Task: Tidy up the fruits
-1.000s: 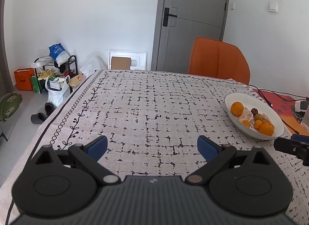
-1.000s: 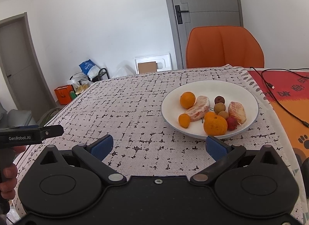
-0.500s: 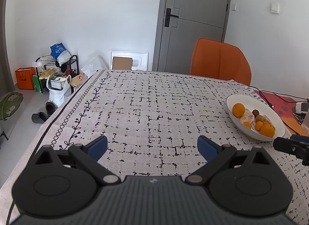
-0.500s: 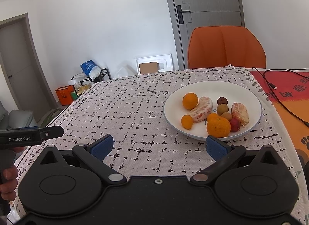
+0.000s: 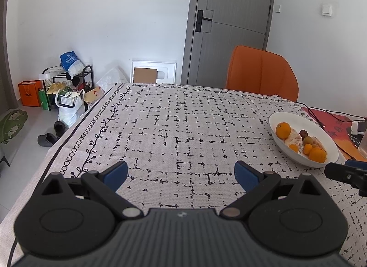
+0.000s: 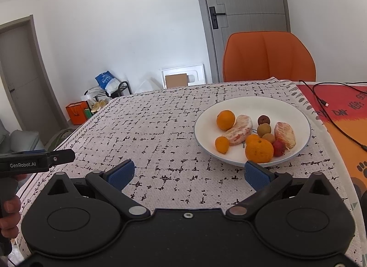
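Right gripper [image 6: 189,174] edged back and right from white bowl [image 6: 298,115]: bowl now sits slightly higher and further right in right wrist view than second ago. Left gripper [image 5: 181,173] tilted up; orange chair [image 5: 261,74] and bowl [image 5: 330,138] lower in left wrist view. Fruit arrangement unaltered.

Patterned tablecloth [image 5: 183,129] covers the table, bearing 1 white plate [image 6: 296,111].

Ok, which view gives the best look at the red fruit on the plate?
The right wrist view: the red fruit lies near the front of the white plate, beside the large orange. In the left wrist view, the plate sits far right and the fruit is not distinguishable.
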{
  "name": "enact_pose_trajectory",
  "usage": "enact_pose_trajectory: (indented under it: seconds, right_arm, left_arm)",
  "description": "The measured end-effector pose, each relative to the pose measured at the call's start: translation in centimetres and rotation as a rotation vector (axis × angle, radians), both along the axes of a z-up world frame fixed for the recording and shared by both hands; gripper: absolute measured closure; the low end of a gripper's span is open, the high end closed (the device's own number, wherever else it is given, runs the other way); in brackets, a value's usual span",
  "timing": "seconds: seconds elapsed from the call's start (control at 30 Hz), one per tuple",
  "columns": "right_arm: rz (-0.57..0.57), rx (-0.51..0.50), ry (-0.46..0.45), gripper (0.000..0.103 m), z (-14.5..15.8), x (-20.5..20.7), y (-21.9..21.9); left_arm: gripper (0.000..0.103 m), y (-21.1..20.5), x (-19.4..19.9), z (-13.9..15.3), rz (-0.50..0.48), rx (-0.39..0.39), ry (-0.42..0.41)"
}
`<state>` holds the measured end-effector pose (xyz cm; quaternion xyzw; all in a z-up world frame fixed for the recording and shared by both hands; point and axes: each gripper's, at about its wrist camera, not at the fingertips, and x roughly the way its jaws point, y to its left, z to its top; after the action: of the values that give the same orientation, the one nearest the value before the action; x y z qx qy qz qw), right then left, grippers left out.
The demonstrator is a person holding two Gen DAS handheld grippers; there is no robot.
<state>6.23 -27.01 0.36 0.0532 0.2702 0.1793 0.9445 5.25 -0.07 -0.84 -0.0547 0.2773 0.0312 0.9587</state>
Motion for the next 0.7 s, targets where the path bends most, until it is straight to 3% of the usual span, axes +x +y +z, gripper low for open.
enact_pose_trajectory:
  seconds: [0.7]
  right_arm:
    - [-0.022,-0.013,-0.003,0.0,0.14,-0.19,-0.01]
  left_arm:
    - [0.004,0.03,0.09,-0.05,-0.021,-0.003,-0.004]
